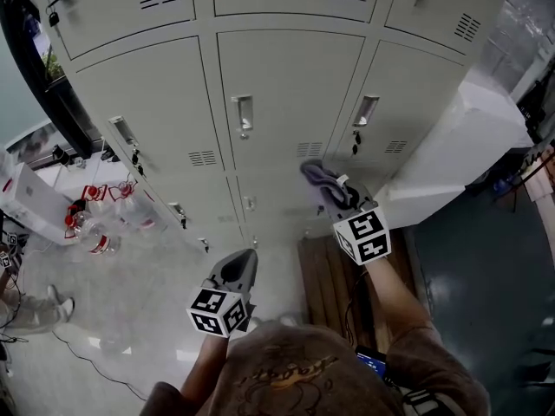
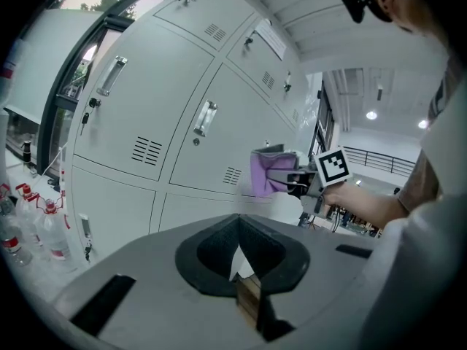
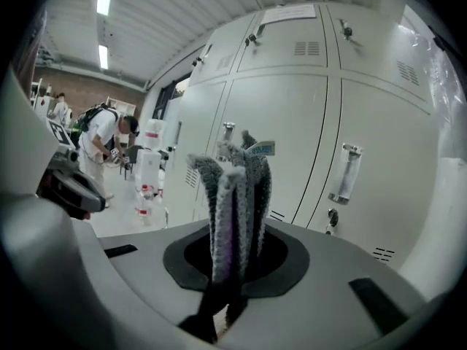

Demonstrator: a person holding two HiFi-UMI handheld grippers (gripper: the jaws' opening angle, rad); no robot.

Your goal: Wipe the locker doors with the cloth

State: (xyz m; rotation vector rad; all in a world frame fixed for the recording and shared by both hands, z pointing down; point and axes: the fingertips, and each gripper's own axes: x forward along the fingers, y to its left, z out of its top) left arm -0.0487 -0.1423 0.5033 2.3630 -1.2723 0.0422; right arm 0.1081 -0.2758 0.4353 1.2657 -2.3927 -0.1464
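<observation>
The pale grey locker doors (image 1: pixel 286 85) fill the head view, each with a metal handle (image 1: pixel 244 115). My right gripper (image 1: pixel 347 202) is shut on a purple cloth (image 1: pixel 323 183), which is bunched at the foot of the middle row, by the seam between the centre and right doors. The left gripper view shows that cloth (image 2: pixel 264 172) hanging just off the door. In the right gripper view the cloth (image 3: pixel 233 195) stands up in folds from the jaws of the right gripper (image 3: pixel 226 283). My left gripper (image 1: pixel 243 263) hangs lower and to the left, shut and holding nothing (image 2: pixel 244 268).
Several water bottles (image 1: pixel 104 224) and a white box (image 1: pixel 30 198) are on the floor at left. A wooden board (image 1: pixel 334 276) lies at the lockers' foot. A white cabinet (image 1: pixel 460 146) juts out at right. A person (image 3: pixel 102 144) bends over farther down the room.
</observation>
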